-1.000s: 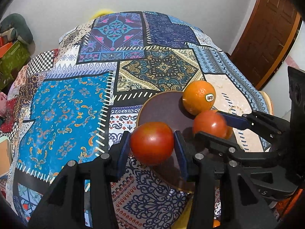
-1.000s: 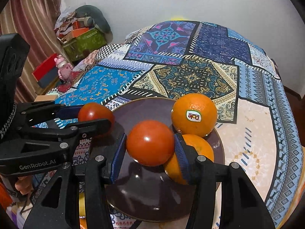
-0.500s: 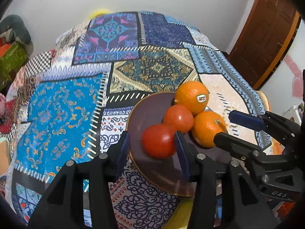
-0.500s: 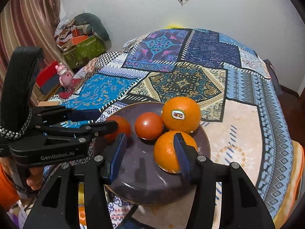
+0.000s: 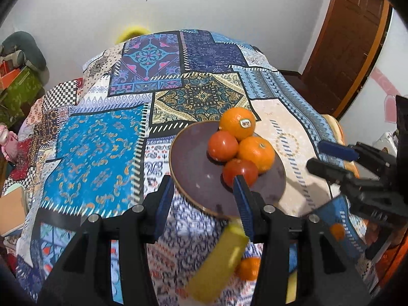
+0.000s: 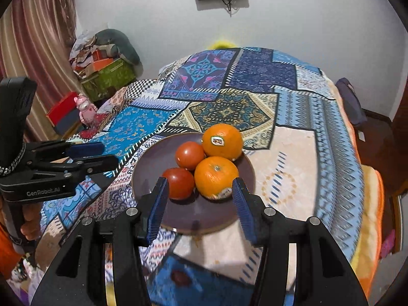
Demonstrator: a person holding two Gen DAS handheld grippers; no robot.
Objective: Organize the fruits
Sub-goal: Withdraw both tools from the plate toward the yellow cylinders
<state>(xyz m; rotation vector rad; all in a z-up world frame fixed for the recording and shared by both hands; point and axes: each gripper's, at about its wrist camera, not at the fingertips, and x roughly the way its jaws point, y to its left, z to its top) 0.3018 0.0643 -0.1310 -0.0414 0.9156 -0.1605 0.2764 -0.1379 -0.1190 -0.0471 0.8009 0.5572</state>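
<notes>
Left claw: we see its blue pads apart and nothing between them; it hangs above the near rim of the plate.
Right claw: also apart and empty, in front of the fruit pile.
Fruits: two oranges and two tomatoes sit together on the plate, all touching each other.
Plate: dark brown, round and shallow, with a thin pale edge; the surface looks smooth and a little glossy.
Bed cover: soft patchwork cloth with blue ornaments; the plate rests on it, so we judge the base is not firm.
Sticker orange: round, with a pebbled peel and a small label; it lies at the far side of the pile.
Near orange: same peel, the stem mark on top.
Tomatoes: the far tomato and the near tomato are smooth, shiny and round.
Risk, rolling: round fruits on a shallow plate can roll off if a claw bumps them or the cover sinks.
Risk, bruising: tomato skin is thin; we think a hard squeeze can split it.
Risk, collision: the two claws are near each other and can knock together.
Loose items: a yellow blurred thing and a small orange fruit lie below the left claw; we cannot tell more.
</notes>
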